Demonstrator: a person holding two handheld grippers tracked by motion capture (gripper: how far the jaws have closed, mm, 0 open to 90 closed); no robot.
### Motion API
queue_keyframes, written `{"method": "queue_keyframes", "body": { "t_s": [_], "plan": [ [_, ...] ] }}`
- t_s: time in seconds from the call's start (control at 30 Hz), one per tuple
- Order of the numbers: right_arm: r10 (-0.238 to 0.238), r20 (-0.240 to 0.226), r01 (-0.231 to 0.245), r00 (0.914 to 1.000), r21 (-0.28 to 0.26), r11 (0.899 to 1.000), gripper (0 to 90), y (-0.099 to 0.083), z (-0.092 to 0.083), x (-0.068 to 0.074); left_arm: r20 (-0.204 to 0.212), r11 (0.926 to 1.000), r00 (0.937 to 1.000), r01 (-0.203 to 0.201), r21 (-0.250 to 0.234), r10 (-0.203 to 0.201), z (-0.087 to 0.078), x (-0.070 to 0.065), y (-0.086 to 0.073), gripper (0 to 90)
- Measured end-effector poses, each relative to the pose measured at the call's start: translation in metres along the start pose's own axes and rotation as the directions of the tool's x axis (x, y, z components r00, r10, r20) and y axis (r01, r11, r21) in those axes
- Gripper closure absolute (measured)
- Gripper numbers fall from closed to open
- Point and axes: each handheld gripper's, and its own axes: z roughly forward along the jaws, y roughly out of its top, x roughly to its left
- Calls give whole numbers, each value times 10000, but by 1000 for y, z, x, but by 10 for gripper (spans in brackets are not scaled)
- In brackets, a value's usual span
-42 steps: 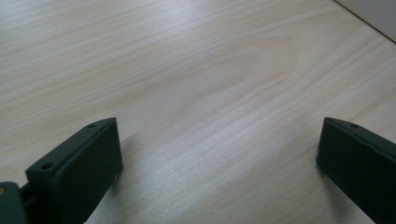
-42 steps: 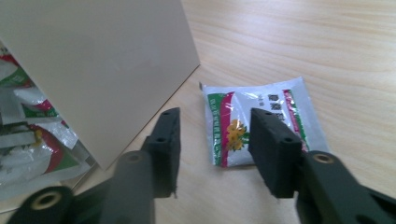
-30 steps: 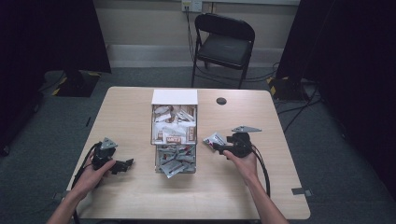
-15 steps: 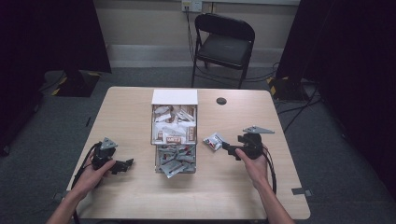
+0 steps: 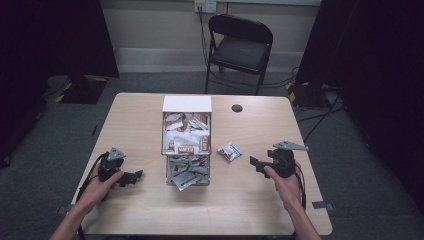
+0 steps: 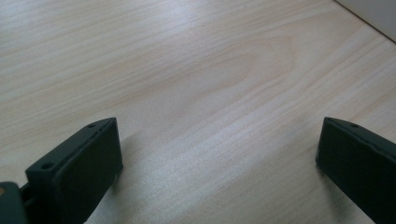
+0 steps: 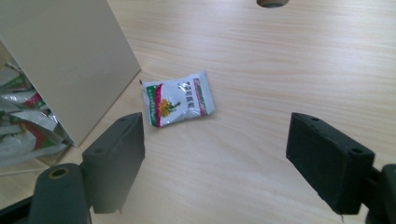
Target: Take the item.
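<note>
A small white sachet (image 5: 230, 151) with red and green print lies flat on the wooden table (image 5: 250, 200), just right of the box (image 5: 187, 131); in the right gripper view the sachet (image 7: 177, 98) sits ahead of the jaws. My right gripper (image 5: 256, 164) is open, to the right of the sachet and apart from it, nothing between its fingers (image 7: 116, 158). The box is open, white-sided and full of similar sachets, several spilling out at its near end (image 5: 186, 175). My left gripper (image 5: 136, 175) rests open at the left over bare wood (image 6: 210, 116).
A round cable hole (image 5: 237, 108) sits in the table behind the sachet. The box's beige wall (image 7: 65, 60) stands close to the right gripper's left jaw. A black folding chair (image 5: 239, 47) is beyond the far edge. The floor is grey carpet with cables.
The right gripper let go of the sachet, which now lies on the table, and drew back to the right and toward the person with its jaws open. The left gripper stayed put.
</note>
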Motion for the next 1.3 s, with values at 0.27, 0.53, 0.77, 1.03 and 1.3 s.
{"method": "queue_keyframes", "body": {
  "t_s": [0.27, 0.53, 0.77, 1.03, 1.3],
  "plan": [
    [169, 424, -172, 9990, 55, 9998, 180, -11, -21, -13, 1, 10000, 10000, -20, 24, 20, 0, 0, 0, 0],
    [307, 895, -347, 9955, 438, 9984, 170, -30, -34, -32, 4, 10000, 10000, -24, 16, 24, 0, 0, 0, 0],
    [363, 1663, -534, 9854, 998, 9936, 159, -50, -31, -49, 0, 10000, 10000, -17, 22, 17, 0, 0, 0, 0],
    [456, 2542, -875, 9661, 1562, 9838, 167, -71, -21, -62, -14, 10000, 10000, -36, 18, 36, 0, 0, 0, 0],
    [40, 2997, -385, 9540, 1091, 9933, 113, -77, -14, -59, -13, 10000, 10000, -33, 23, 33, 0, 0, 0, 0]
  ]
}}
